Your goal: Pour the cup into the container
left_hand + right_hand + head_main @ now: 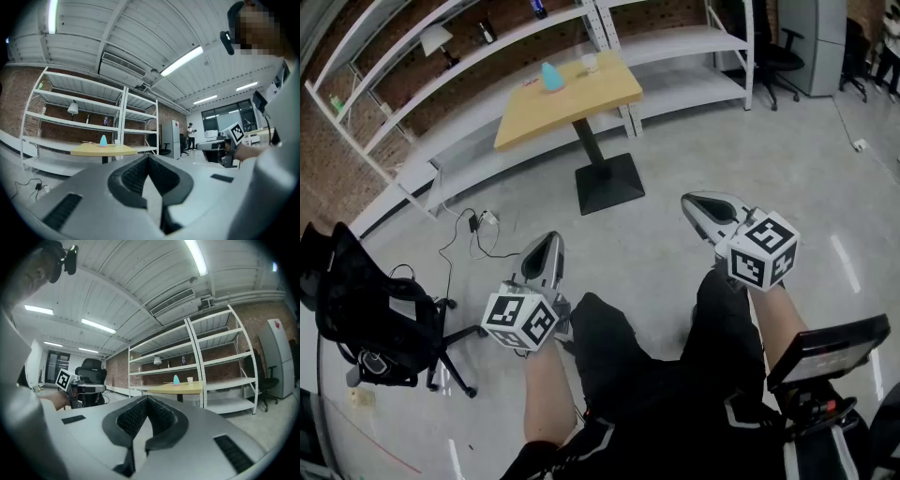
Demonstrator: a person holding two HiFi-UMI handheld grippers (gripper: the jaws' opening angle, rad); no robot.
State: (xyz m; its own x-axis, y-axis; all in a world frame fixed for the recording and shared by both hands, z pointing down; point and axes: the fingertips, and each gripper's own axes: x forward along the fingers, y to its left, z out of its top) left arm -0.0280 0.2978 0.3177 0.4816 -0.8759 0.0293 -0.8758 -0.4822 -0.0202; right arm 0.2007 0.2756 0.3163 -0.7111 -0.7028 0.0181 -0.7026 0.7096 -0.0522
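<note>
L claw [550, 242], R claw [693, 202] closed, empty; prob. cup [590, 63] on far table [572, 101].

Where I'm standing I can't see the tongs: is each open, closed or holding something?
Left tongs: closed, tips together, holding nothing.
Right tongs: closed, tips together, holding nothing.

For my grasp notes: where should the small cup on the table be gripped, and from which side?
Probably across the side wall of the cup, mid-height, since it stands upright. Come from its right with the right gripper: the teal container stands to its left.
</note>
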